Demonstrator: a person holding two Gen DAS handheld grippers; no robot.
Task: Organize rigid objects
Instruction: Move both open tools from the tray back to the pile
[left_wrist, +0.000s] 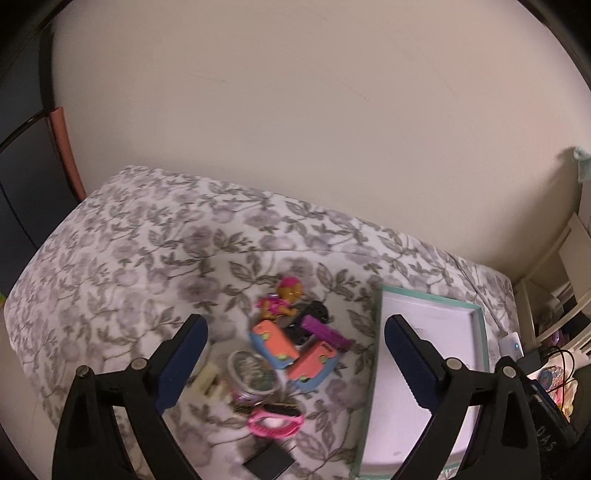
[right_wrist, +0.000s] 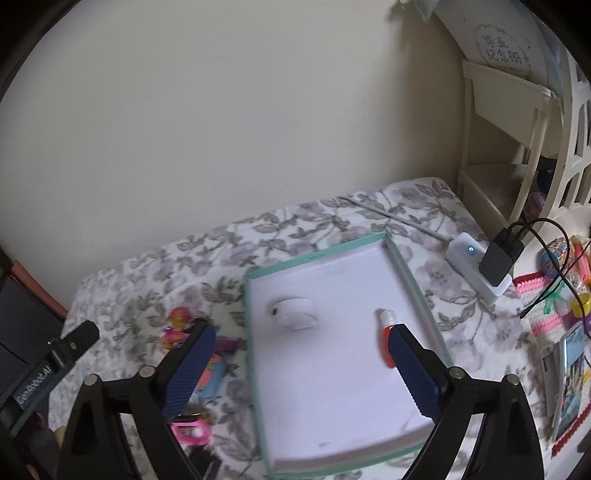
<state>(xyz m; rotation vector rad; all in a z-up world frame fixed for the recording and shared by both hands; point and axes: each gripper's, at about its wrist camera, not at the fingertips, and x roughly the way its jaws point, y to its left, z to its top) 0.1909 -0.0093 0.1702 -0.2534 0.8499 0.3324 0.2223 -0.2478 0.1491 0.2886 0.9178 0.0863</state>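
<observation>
A pile of small toys lies on the floral bedspread (left_wrist: 129, 258): two orange-and-blue toy cars (left_wrist: 275, 343), a purple piece (left_wrist: 325, 332), a pink and orange figure (left_wrist: 282, 301), a round tin (left_wrist: 253, 374) and a pink comb (left_wrist: 275, 424). My left gripper (left_wrist: 295, 321) hovers open above this pile, holding nothing. To the right lies a shallow white tray with a teal rim (right_wrist: 247, 314). It holds a white rounded object (right_wrist: 293, 314) and a red tube with a white cap (right_wrist: 386, 343), partly hidden by my right finger. My right gripper (right_wrist: 302, 334) is open and empty over the tray.
A white power strip with a black charger (right_wrist: 476, 266) and its cables lie right of the tray, with a phone (right_wrist: 570, 376) and small clutter beyond. A cream shelf unit (right_wrist: 509, 147) stands at the right. The wall runs behind the bed; the bed's edge drops off at left.
</observation>
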